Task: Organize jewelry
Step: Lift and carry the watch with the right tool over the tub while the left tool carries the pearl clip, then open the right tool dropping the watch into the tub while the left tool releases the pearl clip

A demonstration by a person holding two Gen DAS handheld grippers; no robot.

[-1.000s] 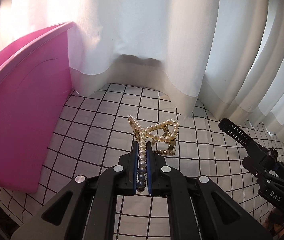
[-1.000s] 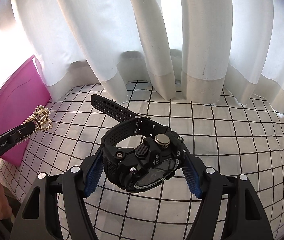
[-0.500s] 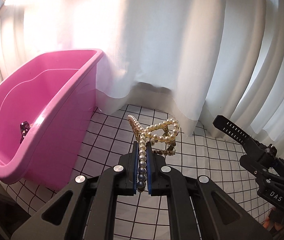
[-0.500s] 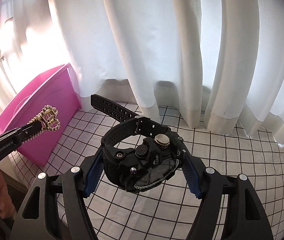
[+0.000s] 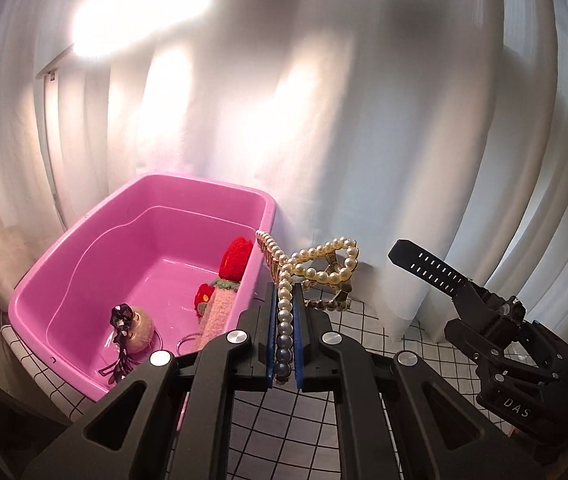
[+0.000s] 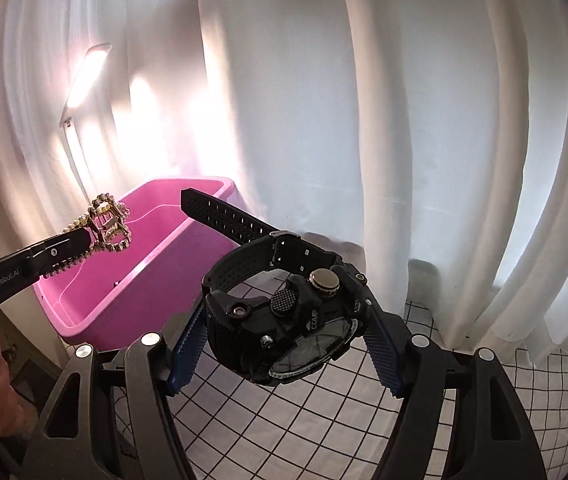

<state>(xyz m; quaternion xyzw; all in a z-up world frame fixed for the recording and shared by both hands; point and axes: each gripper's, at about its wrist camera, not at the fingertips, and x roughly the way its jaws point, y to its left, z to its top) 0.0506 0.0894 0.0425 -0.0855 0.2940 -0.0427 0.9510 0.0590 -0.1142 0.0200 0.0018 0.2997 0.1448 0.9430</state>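
The left gripper (image 5: 284, 344) is clamped tight on a pearl hair clip (image 5: 312, 272), whose looped end sticks out at 12 o'clock past the pads. The right gripper (image 6: 284, 344) stands fairly wide, its blue pads pressing both sides of a black watch (image 6: 284, 320) marked "COMP"; the strap (image 6: 223, 216) points to 10 o'clock. From the right camera, the left tool at 9 o'clock reads "GenRobot.AI"; from the left, the right tool shows "DAS". The pink tub (image 5: 83, 264) at 9 to 10 o'clock holds a red fuzzy piece (image 5: 235, 258), a dark hair tie (image 5: 123, 320) and rings, on a checked cloth (image 5: 284, 432) before white curtains (image 5: 364, 120).
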